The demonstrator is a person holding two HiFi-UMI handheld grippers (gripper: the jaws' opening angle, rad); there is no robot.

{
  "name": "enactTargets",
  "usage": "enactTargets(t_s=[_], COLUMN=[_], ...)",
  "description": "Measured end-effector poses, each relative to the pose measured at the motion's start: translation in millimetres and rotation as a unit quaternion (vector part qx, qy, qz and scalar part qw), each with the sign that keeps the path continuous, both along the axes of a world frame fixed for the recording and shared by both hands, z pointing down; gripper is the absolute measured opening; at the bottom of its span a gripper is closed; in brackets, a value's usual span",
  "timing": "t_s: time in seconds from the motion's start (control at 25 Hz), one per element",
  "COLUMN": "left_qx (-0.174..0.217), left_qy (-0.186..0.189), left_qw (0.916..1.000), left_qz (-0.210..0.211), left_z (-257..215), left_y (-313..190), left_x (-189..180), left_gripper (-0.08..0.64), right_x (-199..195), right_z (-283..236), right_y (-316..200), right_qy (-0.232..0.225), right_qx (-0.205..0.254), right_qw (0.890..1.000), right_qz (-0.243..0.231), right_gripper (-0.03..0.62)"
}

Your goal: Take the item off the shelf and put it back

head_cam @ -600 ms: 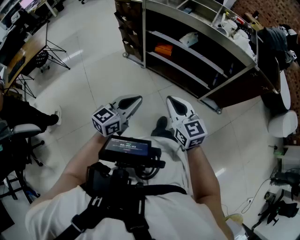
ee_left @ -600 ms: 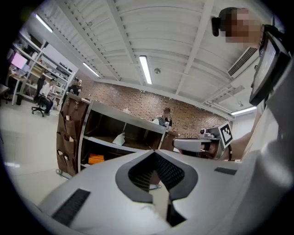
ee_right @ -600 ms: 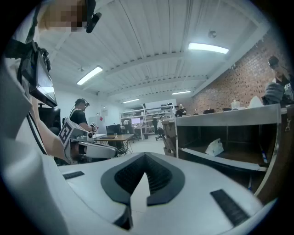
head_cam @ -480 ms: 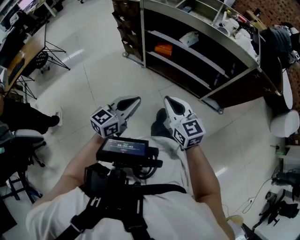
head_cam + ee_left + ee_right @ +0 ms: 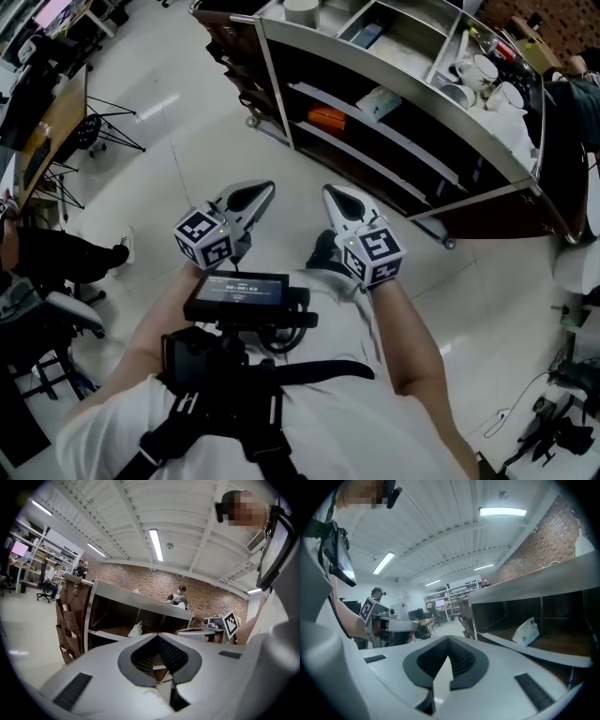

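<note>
A white bag (image 5: 378, 101) lies on the middle board of the dark metal shelf (image 5: 403, 70), with an orange item (image 5: 327, 118) on the board below it to the left. The same white bag shows in the left gripper view (image 5: 136, 629) and the right gripper view (image 5: 526, 631). My left gripper (image 5: 262, 191) and right gripper (image 5: 335, 195) are held side by side over the floor, short of the shelf. Both point toward it. The jaws of the left gripper (image 5: 159, 636) and of the right gripper (image 5: 449, 641) are shut with nothing between them.
Cups and small items (image 5: 483, 75) crowd the shelf top. A brown hanging organiser (image 5: 70, 616) stands at the shelf's left end. A black tripod stand (image 5: 94, 122) and a desk stand at the far left, and a seated person's leg (image 5: 66, 253) is near.
The view has swung up and the shelf fills more of the frame. Both grippers have drifted slightly forward toward the shelf and stay shut.
</note>
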State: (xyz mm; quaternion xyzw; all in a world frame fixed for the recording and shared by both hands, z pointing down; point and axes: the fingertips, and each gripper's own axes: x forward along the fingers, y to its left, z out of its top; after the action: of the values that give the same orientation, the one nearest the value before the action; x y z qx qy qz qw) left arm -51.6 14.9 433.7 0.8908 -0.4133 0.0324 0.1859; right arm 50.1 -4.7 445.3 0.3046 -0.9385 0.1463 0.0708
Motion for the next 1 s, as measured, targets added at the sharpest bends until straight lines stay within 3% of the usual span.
enactTargets(t_s=[0.24, 0.52, 1.0], left_qx=[-0.004, -0.009, -0.023], left_qy=[-0.022, -0.035, -0.032], left_qw=[0.9995, 0.9981, 0.9967], left_qz=[0.024, 0.05, 0.071], left_z=[4, 8, 17], left_y=[-65, -105, -134], left_x=[33, 56, 44], left_gripper=[0.009, 0.009, 0.009], right_x=[34, 55, 59], right_z=[19, 50, 65], right_y=[-71, -117, -169], right_qy=[0.001, 0.036, 0.07], right_qx=[-0.025, -0.036, -0.037], right_qw=[0.999, 0.997, 0.989], right_qz=[0.029, 0.065, 0.127], right_gripper=[0.008, 0.009, 0.009])
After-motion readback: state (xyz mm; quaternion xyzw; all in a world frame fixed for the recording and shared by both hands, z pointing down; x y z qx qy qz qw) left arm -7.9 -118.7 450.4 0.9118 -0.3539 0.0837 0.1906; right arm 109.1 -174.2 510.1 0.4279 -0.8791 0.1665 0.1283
